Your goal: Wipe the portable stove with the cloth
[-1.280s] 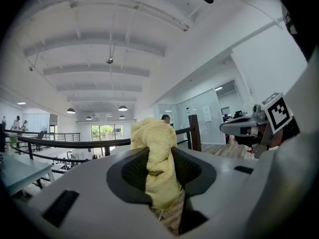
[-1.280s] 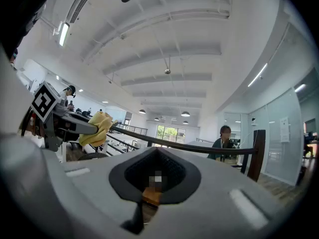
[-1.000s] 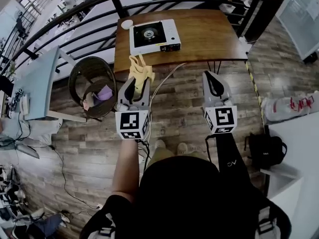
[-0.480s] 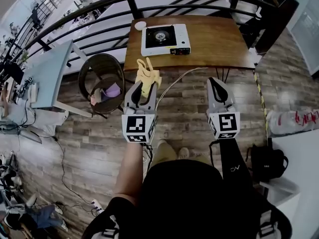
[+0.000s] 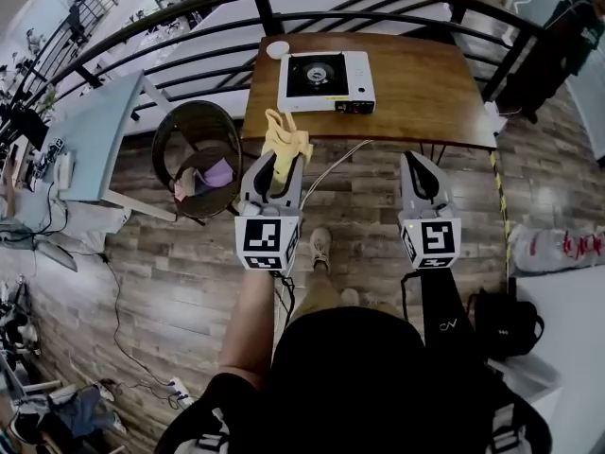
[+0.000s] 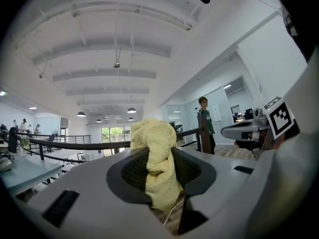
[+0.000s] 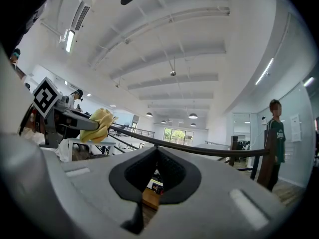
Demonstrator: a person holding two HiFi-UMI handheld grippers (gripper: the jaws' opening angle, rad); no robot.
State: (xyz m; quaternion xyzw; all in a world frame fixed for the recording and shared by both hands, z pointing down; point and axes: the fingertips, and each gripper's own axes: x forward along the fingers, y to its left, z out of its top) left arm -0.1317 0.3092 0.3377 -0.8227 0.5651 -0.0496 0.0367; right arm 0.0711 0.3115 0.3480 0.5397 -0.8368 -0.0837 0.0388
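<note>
Since both tools are held out over the wood floor, neither is touching the brown table. The white portable stove sits on the table's left half, toward the far edge, and its front controls are too small to make out from the head view. Left tool is clamped on the yellow cloth, which sticks up past the tips; the pinched part is buried between the pads. Right tool is pressed fully together with nothing in it, and its own view only catches a sliver of table under the tips.
</note>
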